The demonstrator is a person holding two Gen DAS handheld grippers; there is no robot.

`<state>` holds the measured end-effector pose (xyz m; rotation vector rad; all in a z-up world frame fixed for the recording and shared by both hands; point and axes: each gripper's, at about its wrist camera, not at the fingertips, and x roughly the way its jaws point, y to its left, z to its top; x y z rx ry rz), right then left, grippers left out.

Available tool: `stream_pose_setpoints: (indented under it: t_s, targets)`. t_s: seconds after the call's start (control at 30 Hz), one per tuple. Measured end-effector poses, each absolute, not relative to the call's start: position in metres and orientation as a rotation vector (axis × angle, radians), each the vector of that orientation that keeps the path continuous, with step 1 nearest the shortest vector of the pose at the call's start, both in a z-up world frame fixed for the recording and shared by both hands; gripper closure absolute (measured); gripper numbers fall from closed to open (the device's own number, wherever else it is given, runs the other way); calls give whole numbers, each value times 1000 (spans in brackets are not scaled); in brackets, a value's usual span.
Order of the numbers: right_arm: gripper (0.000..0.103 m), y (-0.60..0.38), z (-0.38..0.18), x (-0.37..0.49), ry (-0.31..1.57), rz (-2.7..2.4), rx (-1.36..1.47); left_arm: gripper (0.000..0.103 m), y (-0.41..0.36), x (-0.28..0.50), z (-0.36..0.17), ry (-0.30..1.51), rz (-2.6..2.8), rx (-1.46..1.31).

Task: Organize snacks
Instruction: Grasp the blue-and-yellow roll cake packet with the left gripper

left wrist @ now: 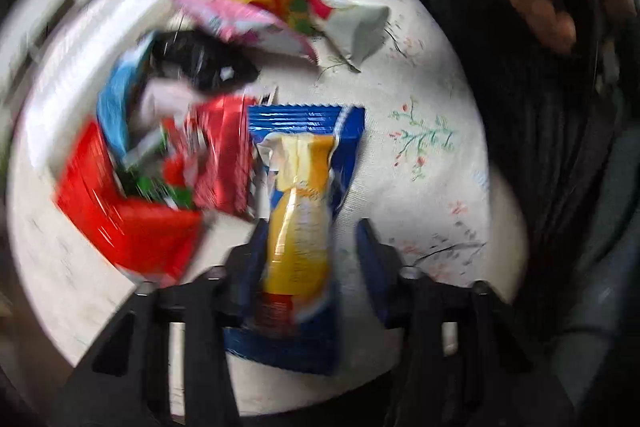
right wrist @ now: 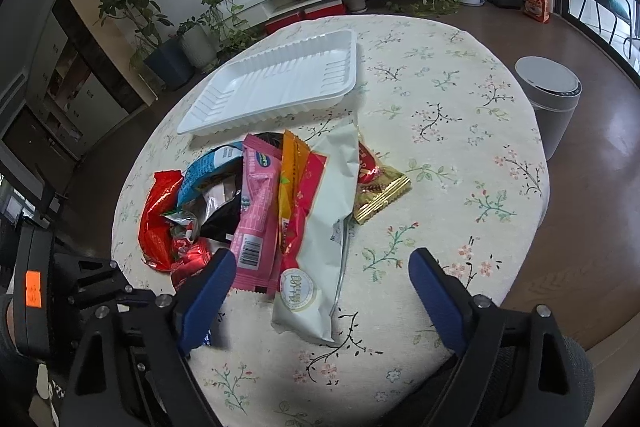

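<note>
Left claw holds a blue and yellow snack packet between its fingers, lifted above the bench, probably to carry it to the white tray. Right claw is wide open and grips nothing; it hovers over the near end of the snack pile in the bench's middle. Only the right wrist view shows the tray, empty, near the far edge. The left view is blurred.

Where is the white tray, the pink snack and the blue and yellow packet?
white tray (right wrist: 276,83), right wrist view, bare ribbed floor.
pink snack (right wrist: 256,211), right wrist view, wrapper middle.
blue and yellow packet (left wrist: 298,227), left wrist view, yellow middle.
</note>
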<state>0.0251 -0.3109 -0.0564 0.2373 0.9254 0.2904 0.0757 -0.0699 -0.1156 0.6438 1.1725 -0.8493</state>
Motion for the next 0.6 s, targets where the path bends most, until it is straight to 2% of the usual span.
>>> stream_pose_setpoints:
  t_s: [0.13,0.27,0.5,0.6]
  targets:
    - [20,-308,-54,28,920,286,213,76,-68,78,-117,1187,-791,554]
    - [32,-306,-50,32,913,284,172,77,-67,69,-113,1178,-752,512]
    - [39,-304,-51,46,945,296,190,78,-43,58,-107,1173,-742,375]
    - [45,-294,-62,54,992,295,157,78,-36,57,-105,1164,-740,320]
